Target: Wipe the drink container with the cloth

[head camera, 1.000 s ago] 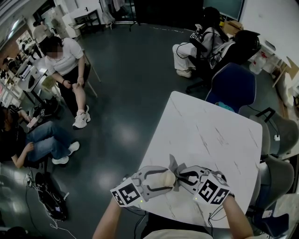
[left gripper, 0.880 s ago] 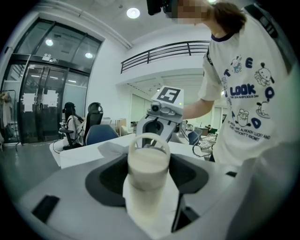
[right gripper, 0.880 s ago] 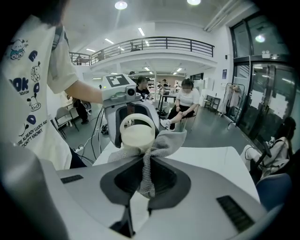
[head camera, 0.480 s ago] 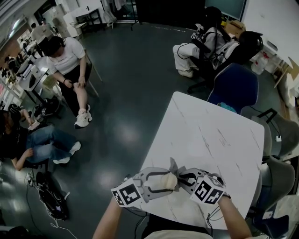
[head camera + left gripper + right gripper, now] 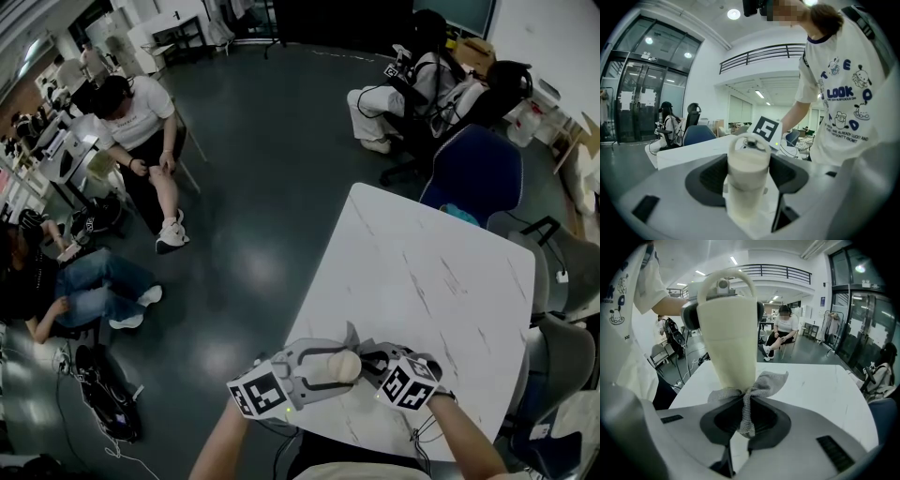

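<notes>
Cream loop-handled drink container, grey cloth against it

A white table with thin grey streaks stands on a dark grey shiny floor. A blue chair stands just beside the table's far side, and a grey chair stands at its right. Across the floor, a person in a white shirt sits on a chair. Nearer, a person in blue jeans sits low, with a black bag on the floor close by. Far off sits a person in white clothes.
</notes>
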